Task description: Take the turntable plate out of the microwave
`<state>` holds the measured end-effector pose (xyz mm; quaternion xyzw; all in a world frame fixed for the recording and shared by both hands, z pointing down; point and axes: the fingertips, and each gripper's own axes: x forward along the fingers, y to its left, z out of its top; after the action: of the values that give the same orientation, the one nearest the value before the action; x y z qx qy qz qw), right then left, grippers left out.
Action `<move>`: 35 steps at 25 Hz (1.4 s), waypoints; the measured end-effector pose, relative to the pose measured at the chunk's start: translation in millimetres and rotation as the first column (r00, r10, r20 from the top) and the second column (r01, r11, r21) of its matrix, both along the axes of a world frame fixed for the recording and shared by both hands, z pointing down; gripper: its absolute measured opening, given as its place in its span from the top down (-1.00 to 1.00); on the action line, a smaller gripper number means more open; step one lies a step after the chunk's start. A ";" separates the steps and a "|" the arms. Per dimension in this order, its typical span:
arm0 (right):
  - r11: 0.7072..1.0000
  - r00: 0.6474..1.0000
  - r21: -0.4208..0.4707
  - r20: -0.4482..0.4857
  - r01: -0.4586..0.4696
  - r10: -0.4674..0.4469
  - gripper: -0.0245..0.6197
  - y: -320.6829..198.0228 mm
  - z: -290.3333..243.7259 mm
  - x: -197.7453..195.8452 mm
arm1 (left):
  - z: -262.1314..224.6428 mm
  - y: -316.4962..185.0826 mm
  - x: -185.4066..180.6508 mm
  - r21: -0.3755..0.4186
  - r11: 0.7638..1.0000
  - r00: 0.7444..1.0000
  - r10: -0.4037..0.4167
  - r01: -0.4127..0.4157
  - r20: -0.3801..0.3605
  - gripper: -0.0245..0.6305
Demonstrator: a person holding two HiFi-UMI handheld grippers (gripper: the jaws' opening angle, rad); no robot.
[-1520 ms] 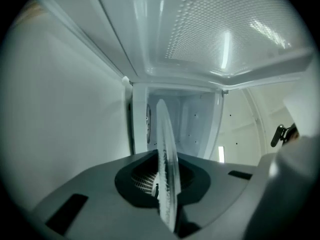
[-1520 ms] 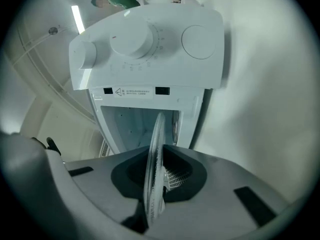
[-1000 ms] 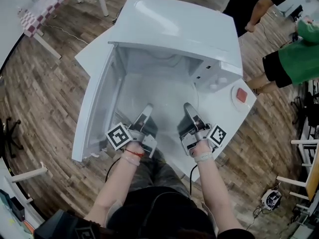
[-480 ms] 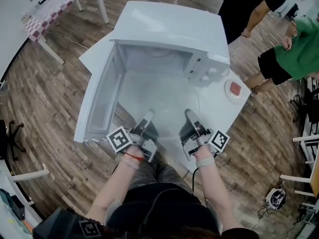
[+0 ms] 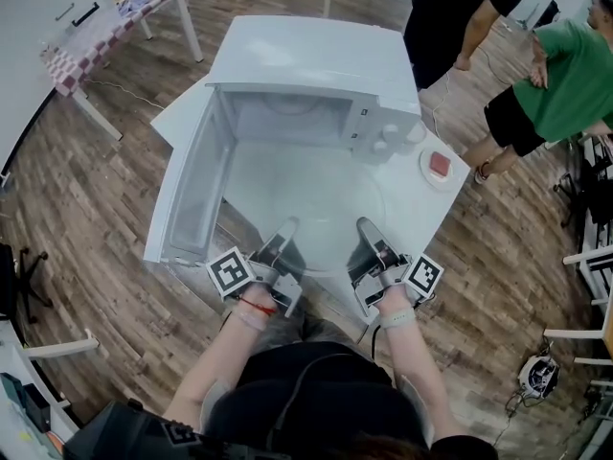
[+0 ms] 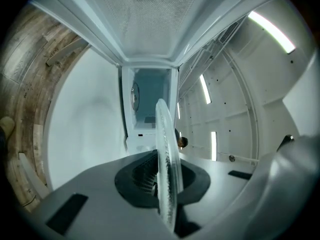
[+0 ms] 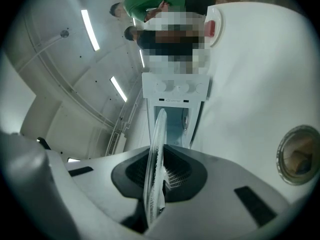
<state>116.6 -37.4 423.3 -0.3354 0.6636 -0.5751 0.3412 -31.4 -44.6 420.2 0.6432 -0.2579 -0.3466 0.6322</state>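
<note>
Wood-plank floor [image 5: 86,209] surrounds a white worktop [image 5: 421,220] carrying a white microwave [image 5: 316,60], its door [image 5: 187,195] swung open to the left. Two people [image 5: 536,84] stand beyond, at upper right. The clear glass turntable plate [image 5: 311,195] is held roughly level just in front of the oven's mouth, above the worktop, and is gripped at its near rim only. Left claw [image 5: 283,228] and right claw [image 5: 367,226] are each closed to a narrow gap, with the pads pressing the plate's rim; both gripper views show this edge-on. Likely hazards: smooth glass pinched along one side leaves the far half unsupported, so it may sag and slide from the pads. Unequal motion of the two hands could twist it loose. A sideways swing could knock the door or the small dish [image 5: 439,166] at right.
</note>
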 end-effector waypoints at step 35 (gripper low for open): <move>0.999 0.998 0.027 0.040 0.040 -0.041 0.80 29.5 -17.2 -20.4 | -20.0 32.0 -20.6 0.028 0.999 0.999 0.028 -0.029 0.024 0.84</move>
<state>96.3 -7.9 406.1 -0.3058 0.6709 -0.5796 0.3471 -51.9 -12.7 400.3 0.6596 -0.2512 -0.3336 0.6250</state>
